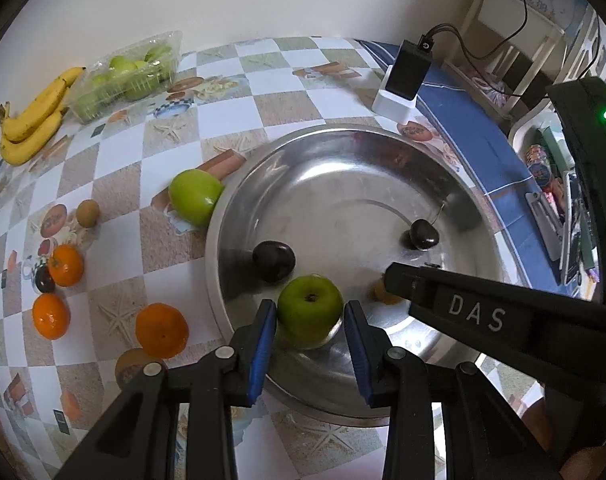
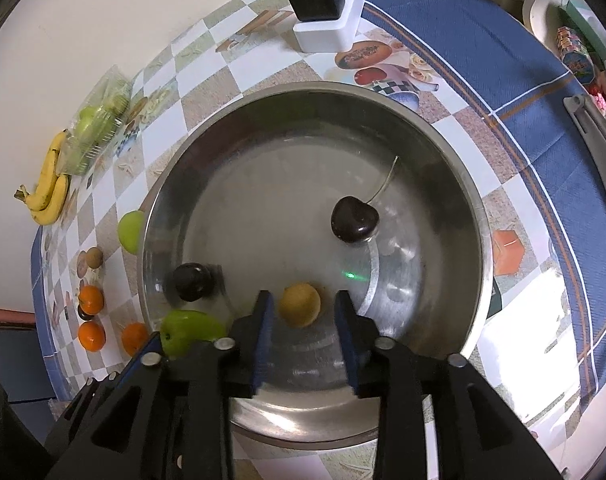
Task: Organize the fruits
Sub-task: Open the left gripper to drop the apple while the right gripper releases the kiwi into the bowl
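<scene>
A steel bowl (image 1: pixel 343 184) (image 2: pixel 283 184) lies under both grippers. My left gripper (image 1: pixel 310 305) has a small green apple (image 1: pixel 310 314) (image 2: pixel 191 330) between its blue pads, which touch it on both sides low over the near bowl floor. My right gripper (image 2: pixel 303 298) is open around a small yellow fruit (image 2: pixel 301 304) (image 1: pixel 385 294) that rests on the bowl floor with gaps on either side. In the left wrist view one of the right gripper's fingers (image 1: pixel 463 308) covers most of that fruit. Two dark cherries (image 2: pixel 353 220) (image 2: pixel 191 282) lie in the bowl.
Left of the bowl on the checked tablecloth lie another green apple (image 1: pixel 195 196), three oranges (image 1: pixel 161 330), brown kiwis (image 1: pixel 87 212), bananas (image 1: pixel 35 120) and a plastic box of green fruit (image 1: pixel 127 76). A black device on a white base (image 1: pixel 403 76) stands behind the bowl.
</scene>
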The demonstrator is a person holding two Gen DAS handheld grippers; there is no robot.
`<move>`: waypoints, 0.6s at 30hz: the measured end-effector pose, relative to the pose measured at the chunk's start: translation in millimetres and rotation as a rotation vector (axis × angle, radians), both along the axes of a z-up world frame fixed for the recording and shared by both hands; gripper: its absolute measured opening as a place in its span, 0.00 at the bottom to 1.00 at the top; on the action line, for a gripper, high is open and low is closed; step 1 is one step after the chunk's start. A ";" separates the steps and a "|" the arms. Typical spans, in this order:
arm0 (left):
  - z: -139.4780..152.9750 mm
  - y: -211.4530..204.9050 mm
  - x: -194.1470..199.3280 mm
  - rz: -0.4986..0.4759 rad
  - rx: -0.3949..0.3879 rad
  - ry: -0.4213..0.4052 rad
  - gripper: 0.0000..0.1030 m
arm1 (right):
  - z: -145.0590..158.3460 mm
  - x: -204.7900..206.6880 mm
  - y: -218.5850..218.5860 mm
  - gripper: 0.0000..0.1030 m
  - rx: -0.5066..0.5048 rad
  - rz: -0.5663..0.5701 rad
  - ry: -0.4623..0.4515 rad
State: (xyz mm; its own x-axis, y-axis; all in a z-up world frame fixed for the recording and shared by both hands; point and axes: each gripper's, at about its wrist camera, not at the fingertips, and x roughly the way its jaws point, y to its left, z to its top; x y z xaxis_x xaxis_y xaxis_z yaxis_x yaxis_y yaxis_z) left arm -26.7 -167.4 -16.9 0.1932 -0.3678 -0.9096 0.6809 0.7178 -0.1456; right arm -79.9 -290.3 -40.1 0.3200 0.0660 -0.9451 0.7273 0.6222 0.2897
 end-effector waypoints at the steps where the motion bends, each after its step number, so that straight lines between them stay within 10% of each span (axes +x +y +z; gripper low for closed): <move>1: 1.8 0.2 0.2 0.000 -0.005 -0.004 0.38 | 1.2 -0.5 -0.3 0.38 -0.004 -0.003 -0.001; 10: 13.7 9.7 8.2 0.041 -0.027 -0.028 0.45 | 16.9 -5.7 -4.5 0.38 -0.026 -0.025 -0.052; 18: 8.3 49.9 43.5 0.270 0.017 0.016 0.49 | 15.7 -3.5 -0.3 0.38 -0.034 -0.009 -0.034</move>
State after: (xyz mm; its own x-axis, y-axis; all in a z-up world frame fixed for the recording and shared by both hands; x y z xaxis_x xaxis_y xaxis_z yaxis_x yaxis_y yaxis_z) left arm 16.7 -117.5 -8.6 0.2677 -0.2897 -0.9189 0.4625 0.8753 -0.1412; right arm -83.4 -290.7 -24.3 0.3525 0.0312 -0.9353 0.7228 0.6258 0.2932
